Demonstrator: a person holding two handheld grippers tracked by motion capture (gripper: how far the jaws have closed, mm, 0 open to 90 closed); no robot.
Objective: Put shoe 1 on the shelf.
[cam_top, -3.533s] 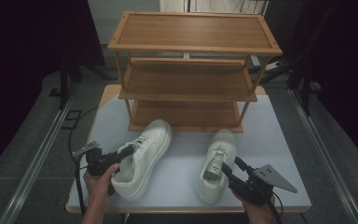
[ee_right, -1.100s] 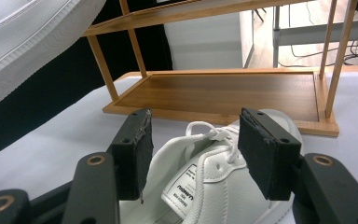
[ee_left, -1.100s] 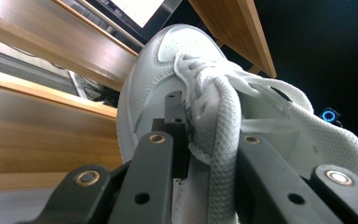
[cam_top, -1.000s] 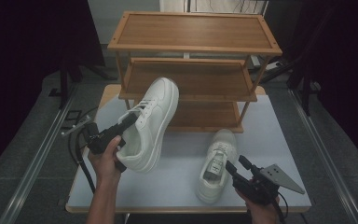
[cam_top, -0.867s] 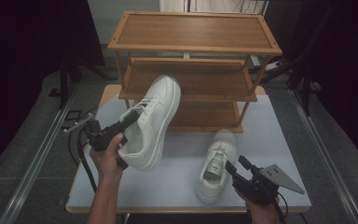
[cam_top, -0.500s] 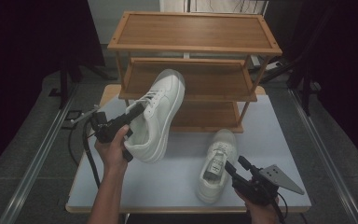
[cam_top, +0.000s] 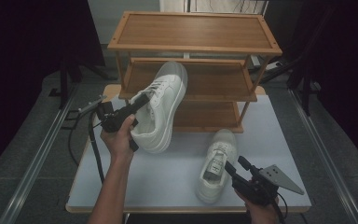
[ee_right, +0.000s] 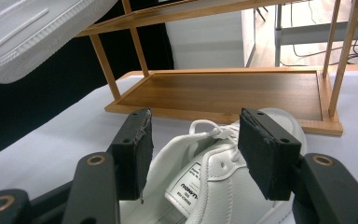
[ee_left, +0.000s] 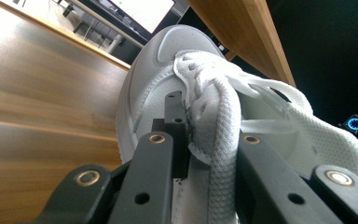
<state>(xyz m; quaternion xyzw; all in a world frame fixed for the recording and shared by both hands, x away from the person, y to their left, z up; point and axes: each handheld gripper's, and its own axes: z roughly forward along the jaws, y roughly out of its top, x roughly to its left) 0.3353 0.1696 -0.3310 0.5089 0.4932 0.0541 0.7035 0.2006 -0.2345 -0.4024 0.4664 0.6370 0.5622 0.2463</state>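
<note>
since the earlier frames the white leather low-top sneaker with white laces (cam_top: pixel 161 112) had come up off the table, rising and travelling toward the rack, while the second white leather sneaker (cam_top: pixel 216 164) and the right gripper (cam_top: pixel 237 171) had kept their places.

in the high view the left gripper (cam_top: pixel 137 102), black and angular in the person's left hand (cam_top: pixel 119 137), held the lifted sneaker in the air, toe pointing up toward the front edge of the middle shelf of the three-tier wooden shoe rack (cam_top: pixel 196 46). the rack had warm brown slatted-frame shelves on thin posts. the second sneaker lay flat on the pale grey matt table (cam_top: pixel 168 177), in front of the rack's right post, heel toward the right gripper. dark floor and black curtains surrounded the table.

in the left gripper view the jaws were clamped shut on the tongue and laces of the lifted sneaker (ee_left: pixel 205 121), whose perforated leather and woven flat laces bulged between them; grained wooden shelf boards (ee_left: pixel 37 84) ran just beside it.

in the right gripper view the jaws stood wide apart, their black padded faces either side of the second sneaker's collar (ee_right: pixel 214 177) without pressing it. the lowest shelf (ee_right: pixel 223 93) lay beyond, and the ribbed sole of the lifted sneaker (ee_right: pixel 32 32) hung at upper left.
</note>
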